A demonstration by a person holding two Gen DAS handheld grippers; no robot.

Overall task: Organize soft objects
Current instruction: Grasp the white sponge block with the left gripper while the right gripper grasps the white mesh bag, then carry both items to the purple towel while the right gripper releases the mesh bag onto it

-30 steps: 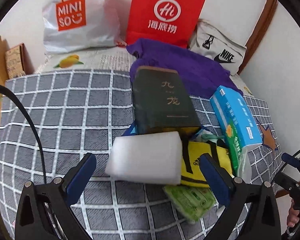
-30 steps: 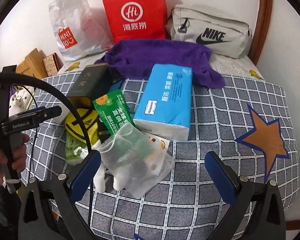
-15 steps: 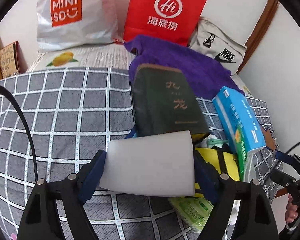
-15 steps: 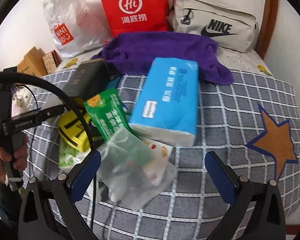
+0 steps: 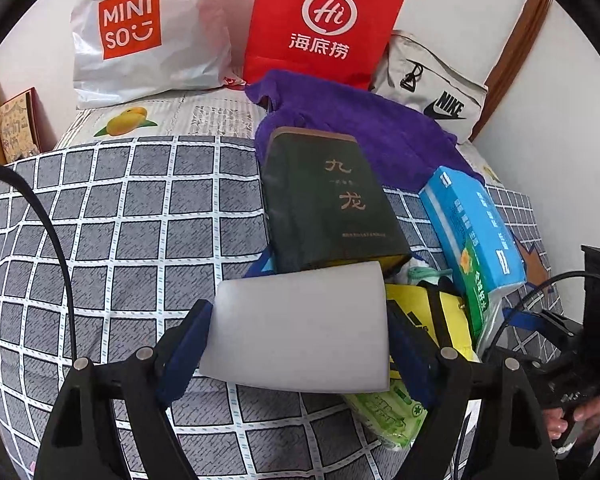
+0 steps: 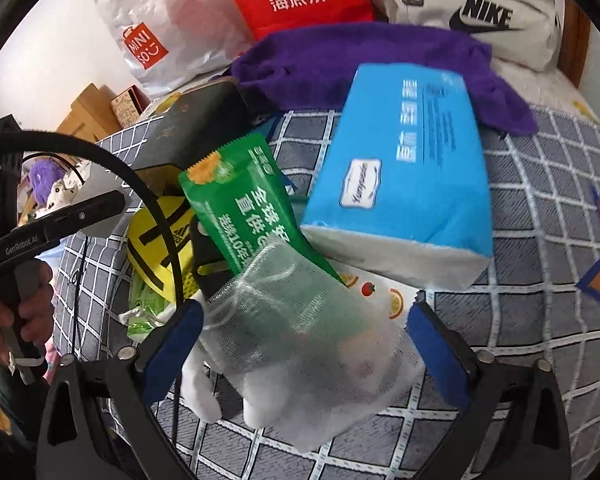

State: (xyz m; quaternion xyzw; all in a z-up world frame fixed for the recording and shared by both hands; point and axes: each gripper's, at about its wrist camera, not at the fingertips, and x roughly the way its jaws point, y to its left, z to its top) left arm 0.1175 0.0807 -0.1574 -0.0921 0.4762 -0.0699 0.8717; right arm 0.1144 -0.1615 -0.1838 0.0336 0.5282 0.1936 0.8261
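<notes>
Left gripper [image 5: 300, 344] has closed on the white foam [image 5: 300, 328], now lifted clear of the quilt [image 5: 120, 220]; first soft item secured. Right gripper [image 6: 300, 336], jaws just narrowing, has dropped around the mesh pouch [image 6: 300, 332] without pinching it; pouch contents blurred, pile beneath hidden

white miniso bag [image 5: 140, 36], red paper bag [image 5: 324, 24] and grey nike pouch [image 5: 432, 84] — against the wall, beyond the checked bedcover [image 5: 120, 220]
</notes>
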